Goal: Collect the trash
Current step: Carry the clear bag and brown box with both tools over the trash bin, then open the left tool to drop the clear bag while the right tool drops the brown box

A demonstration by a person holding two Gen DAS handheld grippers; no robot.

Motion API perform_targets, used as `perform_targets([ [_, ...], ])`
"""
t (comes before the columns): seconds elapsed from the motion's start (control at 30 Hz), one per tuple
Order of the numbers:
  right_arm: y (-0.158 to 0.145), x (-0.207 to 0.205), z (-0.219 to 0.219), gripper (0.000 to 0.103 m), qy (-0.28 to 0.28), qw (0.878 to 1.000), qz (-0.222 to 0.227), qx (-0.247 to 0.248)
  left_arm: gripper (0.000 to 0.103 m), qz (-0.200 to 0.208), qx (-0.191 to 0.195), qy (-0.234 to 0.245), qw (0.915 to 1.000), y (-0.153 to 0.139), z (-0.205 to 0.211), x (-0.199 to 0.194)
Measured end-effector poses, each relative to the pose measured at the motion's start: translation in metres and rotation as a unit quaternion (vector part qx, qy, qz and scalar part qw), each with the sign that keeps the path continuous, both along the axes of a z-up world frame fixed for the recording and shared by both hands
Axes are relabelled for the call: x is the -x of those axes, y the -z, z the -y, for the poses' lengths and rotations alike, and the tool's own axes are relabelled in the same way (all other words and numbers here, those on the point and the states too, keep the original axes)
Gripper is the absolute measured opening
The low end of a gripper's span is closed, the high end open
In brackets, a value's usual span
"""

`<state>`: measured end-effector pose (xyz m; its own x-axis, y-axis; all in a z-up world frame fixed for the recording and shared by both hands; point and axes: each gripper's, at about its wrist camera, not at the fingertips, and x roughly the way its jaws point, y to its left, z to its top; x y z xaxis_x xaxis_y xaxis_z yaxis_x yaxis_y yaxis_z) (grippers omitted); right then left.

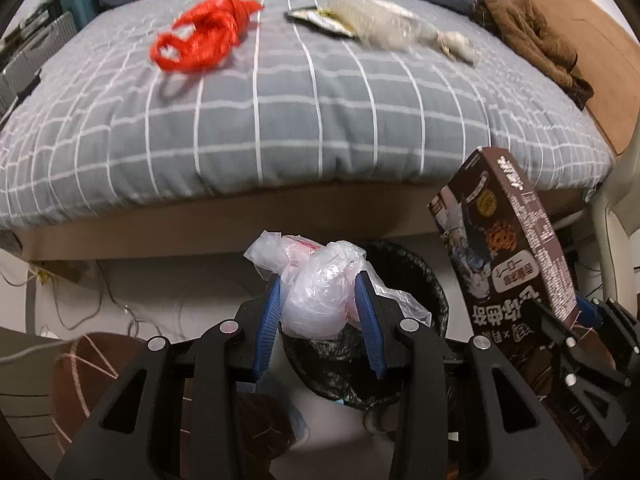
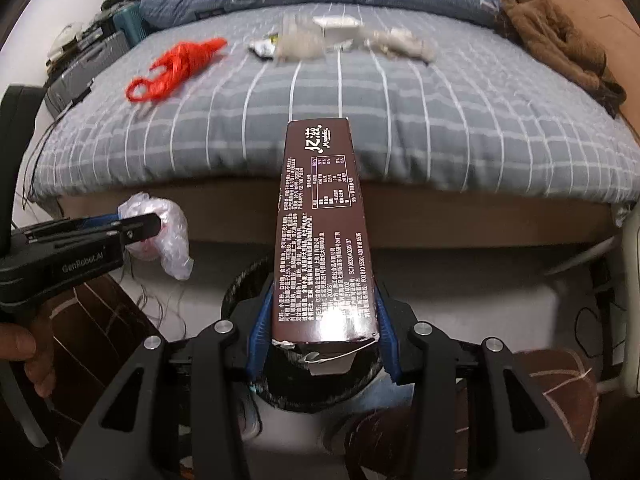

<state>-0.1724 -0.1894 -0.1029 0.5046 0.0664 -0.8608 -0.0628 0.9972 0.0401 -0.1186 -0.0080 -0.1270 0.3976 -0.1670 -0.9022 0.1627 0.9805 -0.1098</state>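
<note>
Carrying trash to the bin [image 1: 400, 264] is the step in hand: a crumpled plastic bag [image 1: 316, 300] is clenched in the left gripper [image 1: 318, 304], a brown box [image 2: 324, 248] in the right gripper [image 2: 320, 320], both held above the bin; release is judged next.

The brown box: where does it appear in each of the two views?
Left wrist view: the brown box is at the right edge, tilted, held by the right gripper.
Right wrist view: the box is in the centre, pointing away.
Shared landmark: the red string on the bed.
</note>
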Motion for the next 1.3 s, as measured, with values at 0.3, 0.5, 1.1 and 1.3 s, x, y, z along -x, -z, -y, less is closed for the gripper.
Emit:
perform_targets([
  [0.3,0.047,-0.006,-0.012,0.043,-0.016,0.998,-0.058,0.004,0.037,-0.027,-0.015,0.005,0.9995,0.034,0.003,0.002],
  [0.5,0.053,-0.014,-0.015,0.057,-0.016,0.998,-0.056,0.012,0.037,-0.032,-0.019,0.005,0.9993,0.043,0.004,-0.001],
  [1.1,0.030,-0.017,0.069,0.093,0.072,0.997,-0.010,0.033,0.047,-0.027,-0.008,0.055,0.9981,0.048,0.075,-0.008],
  [1.3,0.029,-0.019,0.078,0.093,0.083,0.996,-0.008,0.033,0.077,-0.016,-0.022,0.041,0.9988,0.049,0.068,-0.009],
])
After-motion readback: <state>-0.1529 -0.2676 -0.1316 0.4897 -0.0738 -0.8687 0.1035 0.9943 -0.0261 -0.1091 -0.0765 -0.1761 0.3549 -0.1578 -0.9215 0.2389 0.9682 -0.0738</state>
